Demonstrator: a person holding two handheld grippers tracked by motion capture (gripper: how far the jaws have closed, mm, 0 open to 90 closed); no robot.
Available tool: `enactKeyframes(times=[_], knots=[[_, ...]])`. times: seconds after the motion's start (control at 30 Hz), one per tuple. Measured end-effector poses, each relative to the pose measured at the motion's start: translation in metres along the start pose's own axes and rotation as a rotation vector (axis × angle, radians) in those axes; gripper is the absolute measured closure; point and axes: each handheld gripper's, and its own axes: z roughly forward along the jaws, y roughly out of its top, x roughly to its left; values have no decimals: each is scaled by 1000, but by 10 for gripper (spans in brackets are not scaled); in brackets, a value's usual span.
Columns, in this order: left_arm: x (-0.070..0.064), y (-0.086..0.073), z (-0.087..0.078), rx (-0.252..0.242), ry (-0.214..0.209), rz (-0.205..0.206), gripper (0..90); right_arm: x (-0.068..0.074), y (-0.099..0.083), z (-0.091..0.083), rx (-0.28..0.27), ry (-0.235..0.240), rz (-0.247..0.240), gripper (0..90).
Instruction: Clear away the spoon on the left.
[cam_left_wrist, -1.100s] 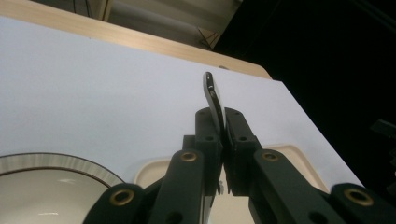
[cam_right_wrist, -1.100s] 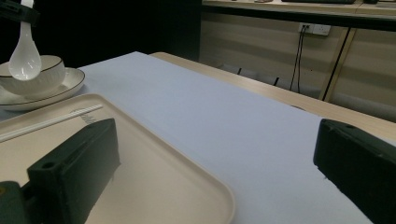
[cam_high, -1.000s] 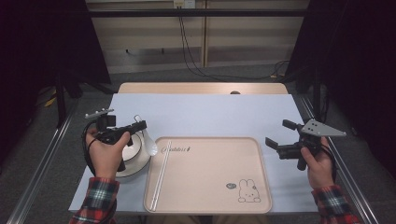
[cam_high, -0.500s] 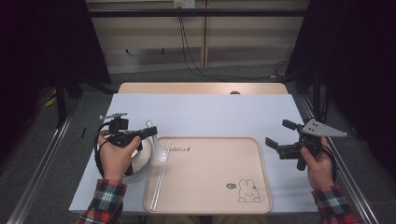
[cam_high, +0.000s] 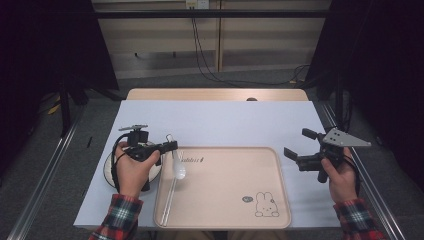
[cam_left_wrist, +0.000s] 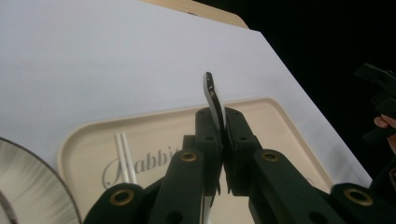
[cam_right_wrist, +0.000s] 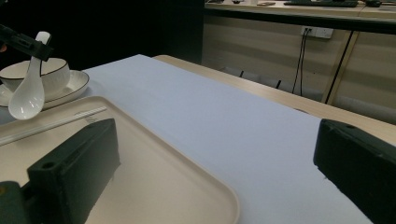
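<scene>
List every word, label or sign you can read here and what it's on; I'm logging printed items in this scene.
"Rabbit": script lettering on the tray, near its far edge beside the chopsticks; in the left gripper view only "abbi" shows clear of the jaws.
Small round mark next to the rabbit drawing on the tray: too small to read.
No lettering is legible anywhere else in the scene.

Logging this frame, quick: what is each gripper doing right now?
Left gripper: closed on the handle of the white ceramic spoon, above the beige tray.
Right gripper: open, holding nothing.
</scene>
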Motion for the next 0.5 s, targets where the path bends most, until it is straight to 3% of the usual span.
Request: enactKeyframes(times=[0.5], knots=[[-1,-15,23,72,-15,8,861,-1,0,-2,5,3,-12,0]])
